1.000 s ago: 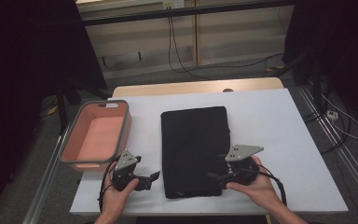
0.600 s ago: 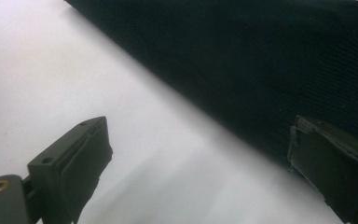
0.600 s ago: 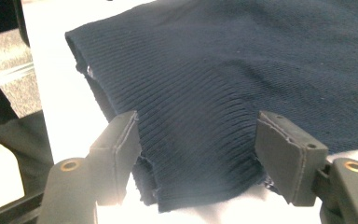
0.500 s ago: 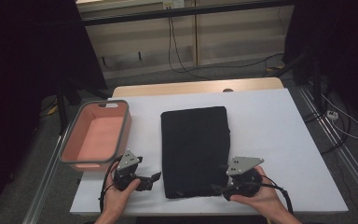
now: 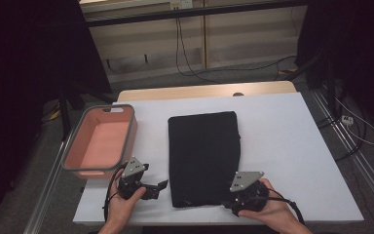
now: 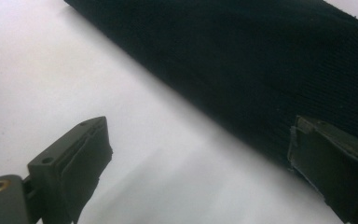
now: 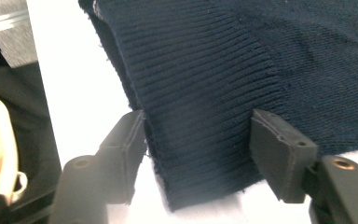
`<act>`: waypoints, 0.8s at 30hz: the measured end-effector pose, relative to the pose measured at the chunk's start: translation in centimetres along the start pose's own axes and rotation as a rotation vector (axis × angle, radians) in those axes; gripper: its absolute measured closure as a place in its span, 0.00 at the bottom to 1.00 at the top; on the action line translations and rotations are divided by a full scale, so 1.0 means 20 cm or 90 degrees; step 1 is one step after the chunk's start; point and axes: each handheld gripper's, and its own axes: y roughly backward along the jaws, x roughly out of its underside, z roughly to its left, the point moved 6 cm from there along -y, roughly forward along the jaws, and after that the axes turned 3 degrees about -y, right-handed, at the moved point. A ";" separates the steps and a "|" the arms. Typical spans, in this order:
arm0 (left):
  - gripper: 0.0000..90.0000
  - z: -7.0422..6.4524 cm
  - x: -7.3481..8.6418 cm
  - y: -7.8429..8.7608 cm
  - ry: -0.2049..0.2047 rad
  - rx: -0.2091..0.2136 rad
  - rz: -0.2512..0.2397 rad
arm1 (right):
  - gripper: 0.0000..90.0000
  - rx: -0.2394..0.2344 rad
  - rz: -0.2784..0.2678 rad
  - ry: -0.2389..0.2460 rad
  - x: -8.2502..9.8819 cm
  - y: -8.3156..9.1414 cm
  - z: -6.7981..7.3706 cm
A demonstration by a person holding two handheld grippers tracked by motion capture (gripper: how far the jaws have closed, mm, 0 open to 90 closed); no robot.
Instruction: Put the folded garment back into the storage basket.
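Folded dark knit garment [image 5: 203, 158] on the white table [image 5: 292, 146], its long axis running away from the person, the near short hem lying directly between and ahead of the two tongs. An orange bin [image 5: 100, 144] stands beyond the left gripper, apart from the garment. The right gripper [image 5: 231, 204] is the nearer: its jaws straddle the ribbed near corner [image 7: 200, 154] of the garment, have just been closing, and stand part-way spread with cloth between them; one pad [image 7: 133, 149] touches the hem edge, the other pad [image 7: 279, 149] lies over the knit, not yet a firm pinch by the look of it. The left gripper [image 5: 156, 187] lies beside the garment's long edge [image 6: 223, 126], jaws spread wide over bare table, holding nothing. Both hands rest low at the table's near edge, grippers pointing inward toward the cloth.
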 end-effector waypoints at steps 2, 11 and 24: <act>0.07 0.00 0.00 0.00 0.001 0.001 0.000 | 0.44 -0.004 0.005 0.004 0.00 0.00 0.01; 0.07 0.00 0.00 0.00 0.000 0.001 0.000 | 0.54 -0.005 -0.002 0.016 0.00 0.02 0.02; 0.07 -0.01 0.00 -0.01 -0.002 0.000 0.006 | 0.49 -0.023 0.018 0.031 0.00 -0.02 0.05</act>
